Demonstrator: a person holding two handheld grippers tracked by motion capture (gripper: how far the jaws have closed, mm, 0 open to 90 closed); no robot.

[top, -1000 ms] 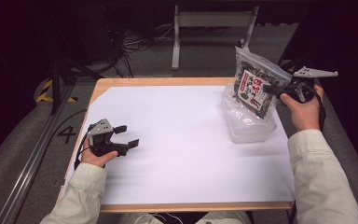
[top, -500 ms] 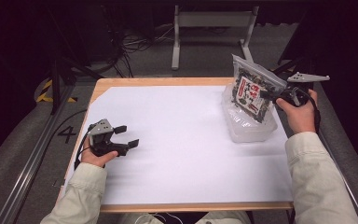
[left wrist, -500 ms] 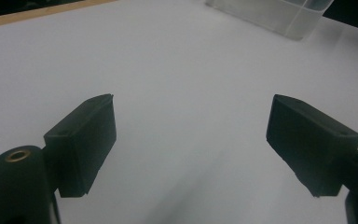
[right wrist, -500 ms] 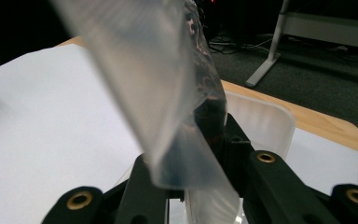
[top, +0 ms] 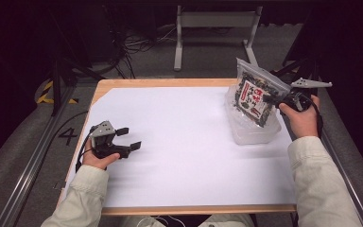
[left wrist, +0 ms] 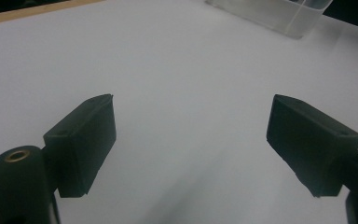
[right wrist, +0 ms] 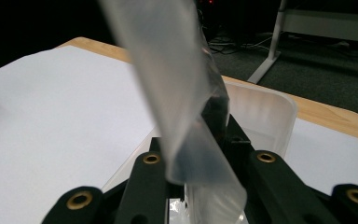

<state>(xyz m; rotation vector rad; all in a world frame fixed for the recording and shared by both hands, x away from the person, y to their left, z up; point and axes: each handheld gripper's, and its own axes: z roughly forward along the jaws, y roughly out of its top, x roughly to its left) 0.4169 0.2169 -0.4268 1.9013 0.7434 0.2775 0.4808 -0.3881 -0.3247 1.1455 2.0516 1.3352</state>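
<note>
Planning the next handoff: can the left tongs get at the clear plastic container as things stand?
Probably yes. The left tongs are open and hold nothing, and bare white table lies between them and the clear plastic container; the snack bag hangs over it, though.

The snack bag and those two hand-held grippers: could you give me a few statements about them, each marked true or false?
1. The right hand-held gripper is shut on the snack bag. True.
2. The bag lies flat on the white sheet. False: it is held above the clear plastic container.
3. The left hand-held gripper is open and holds nothing. True.
4. The container sits at the table's left side. False: it sits at the right.
</note>
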